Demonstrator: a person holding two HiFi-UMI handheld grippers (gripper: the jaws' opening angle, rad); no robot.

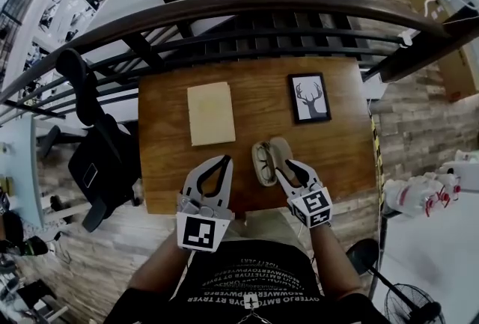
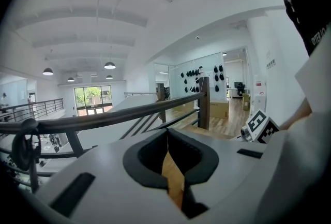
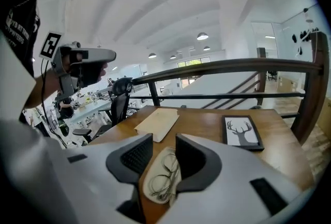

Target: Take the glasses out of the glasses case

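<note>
An open beige glasses case [image 1: 281, 149] lies on the wooden table [image 1: 172, 165] near its front edge, with thin-framed glasses [image 1: 263, 160] resting in its left half. My right gripper [image 1: 288, 167] is open just at the case's near end. In the right gripper view the case [image 3: 151, 187] and the glasses [image 3: 165, 172] show in the gap between the right gripper's [image 3: 164, 146] jaws. My left gripper [image 1: 224, 161] is shut and empty, to the left of the case over the table's front edge. The left gripper [image 2: 166, 137] points up at the railing, with only a sliver of wood showing below its tips.
A beige notebook [image 1: 210, 114] lies at the back left of the table and a framed deer picture [image 1: 309, 98] at the back right. A dark railing [image 1: 247, 8] runs behind the table. A black office chair [image 1: 101, 158] stands to the left.
</note>
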